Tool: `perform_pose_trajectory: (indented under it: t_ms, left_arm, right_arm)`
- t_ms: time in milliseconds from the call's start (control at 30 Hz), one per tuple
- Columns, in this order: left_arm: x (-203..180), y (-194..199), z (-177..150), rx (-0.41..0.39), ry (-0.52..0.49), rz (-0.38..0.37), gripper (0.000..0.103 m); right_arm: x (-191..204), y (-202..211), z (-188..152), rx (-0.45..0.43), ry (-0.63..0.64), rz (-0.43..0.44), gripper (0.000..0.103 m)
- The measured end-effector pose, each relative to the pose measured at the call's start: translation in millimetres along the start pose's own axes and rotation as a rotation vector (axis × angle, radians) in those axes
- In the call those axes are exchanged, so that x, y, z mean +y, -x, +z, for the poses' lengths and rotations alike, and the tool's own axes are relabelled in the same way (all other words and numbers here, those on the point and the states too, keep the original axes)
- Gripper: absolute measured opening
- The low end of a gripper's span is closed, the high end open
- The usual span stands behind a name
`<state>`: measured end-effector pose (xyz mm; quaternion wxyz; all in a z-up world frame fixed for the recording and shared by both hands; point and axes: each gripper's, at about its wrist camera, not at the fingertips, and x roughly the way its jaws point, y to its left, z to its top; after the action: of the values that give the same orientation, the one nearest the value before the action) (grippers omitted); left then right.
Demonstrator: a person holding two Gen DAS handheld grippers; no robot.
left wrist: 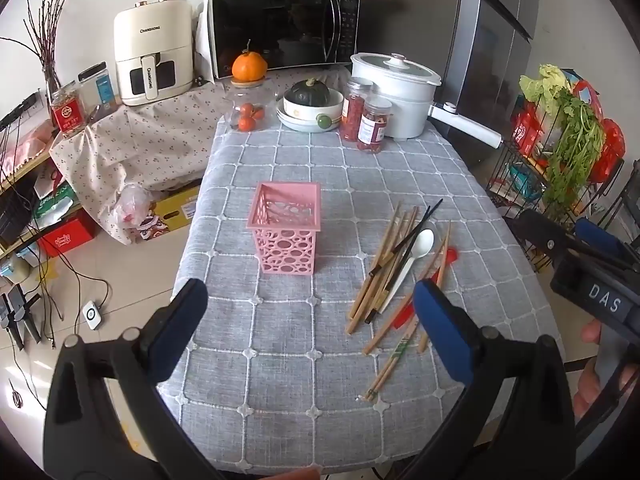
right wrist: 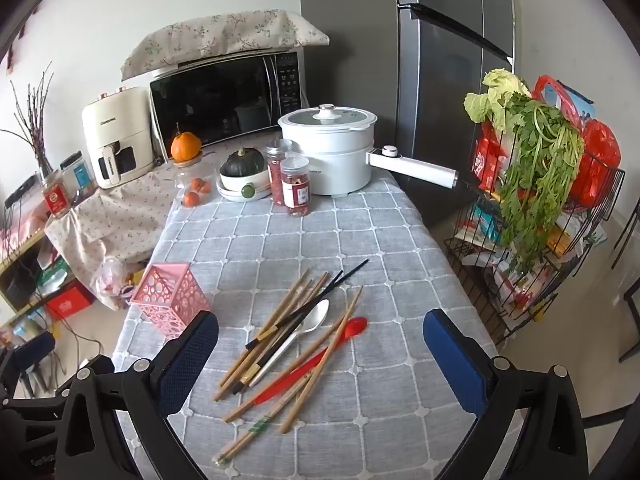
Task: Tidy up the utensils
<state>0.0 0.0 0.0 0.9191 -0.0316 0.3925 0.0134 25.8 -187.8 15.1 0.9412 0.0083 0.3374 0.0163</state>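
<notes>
- Utensil pile: wooden chopsticks (right wrist: 280, 332), a black pair (right wrist: 316, 300), a white spoon (right wrist: 308, 326) and a red spoon (right wrist: 320, 356) lie loose and crossed on the grey checked cloth of the desk (right wrist: 380, 240), right of centre. None is in the holder yet, so I judge the sorting not begun.
- Pink holder (left wrist: 286, 232): upright, open mouth up, empty as far as I can see, standing well apart to the left of the pile.
- Right claw (right wrist: 320, 364): fingers spread wide, nothing between them, hovering above the near end of the pile and tilted down at it. I read the step in hand as a first pick with this claw.
- How I would do it: take a top piece first, the white spoon or the black pair, since they overlie the wooden sticks. Grip near mid-length, across the shaft, so it hangs balanced.
- Risk, as I judge it: closing on the tangle may drag neighbours or scatter thin sticks; the lattice holder looks light and could tip on a skewed drop.
- Left claw (left wrist: 308, 332): also spread wide and empty, over the near desk edge between holder and pile. I would use it to steady the holder.
</notes>
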Motion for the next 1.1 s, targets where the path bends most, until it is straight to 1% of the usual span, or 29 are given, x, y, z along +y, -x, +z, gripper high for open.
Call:
perform_pose_trajectory:
  t_ms: [333, 667, 1100]
  left_arm:
    - [-1.2, -1.2, -0.2, -0.009, -0.001, 0.004, 0.102]
    - [-0.6, -0.9, 0.0, -0.004, -0.002, 0.002, 0.102]
    - [-0.8, -0.7, -0.1, -0.004, -0.004, 0.003, 0.102]
  right_arm:
    - [0.7, -0.6, -0.7, 0.002, -0.002, 0.000, 0.103]
    - [3.7, -1.8, -5.4, 0.005, -0.004, 0.005, 0.103]
    - [2.6, -2.4, -3.3, 0.007, -0.006, 0.006, 0.103]
